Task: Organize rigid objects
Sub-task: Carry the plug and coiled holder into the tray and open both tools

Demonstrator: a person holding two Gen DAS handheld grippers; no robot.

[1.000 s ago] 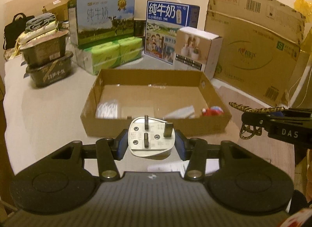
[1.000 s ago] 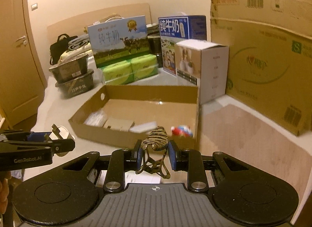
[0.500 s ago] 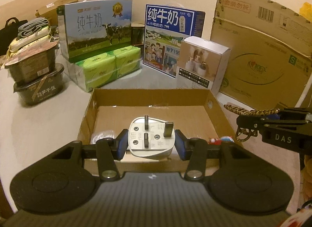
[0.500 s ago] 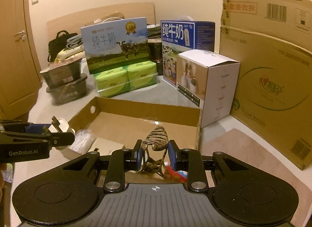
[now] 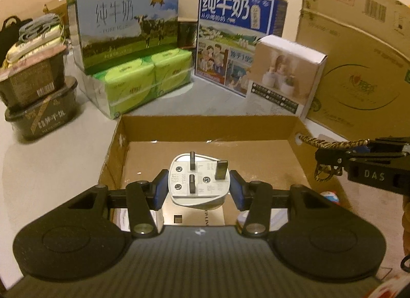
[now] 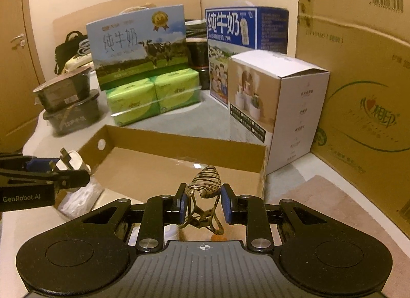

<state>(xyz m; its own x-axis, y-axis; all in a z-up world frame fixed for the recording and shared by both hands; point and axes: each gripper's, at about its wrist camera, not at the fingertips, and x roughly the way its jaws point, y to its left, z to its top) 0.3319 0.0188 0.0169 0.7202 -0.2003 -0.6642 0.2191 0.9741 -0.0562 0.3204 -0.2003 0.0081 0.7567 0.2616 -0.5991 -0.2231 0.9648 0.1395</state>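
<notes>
My left gripper (image 5: 197, 185) is shut on a white three-pin plug adapter (image 5: 197, 182), pins facing forward, held over the near part of the shallow cardboard tray (image 5: 205, 122). My right gripper (image 6: 202, 202) is shut on a striped brown hair claw clip (image 6: 205, 182), held over the tray's near right part (image 6: 184, 149). The clip and right gripper also show in the left wrist view (image 5: 333, 144) above the tray's right wall. The left gripper with the plug shows at the left of the right wrist view (image 6: 69, 167).
Inside the tray lie a clear plastic packet (image 6: 79, 198), a flat TP-Link box (image 5: 192, 218) and a small red-blue item (image 5: 330, 195). Behind stand milk cartons (image 5: 128, 21), green tissue packs (image 5: 143, 80), a white box (image 5: 284, 72), stacked bowls (image 5: 38, 100) and a big carton (image 5: 358, 54).
Both grippers have moved forward with their objects, from in front of the tray to over its inside. The boxes behind look nearer.
</notes>
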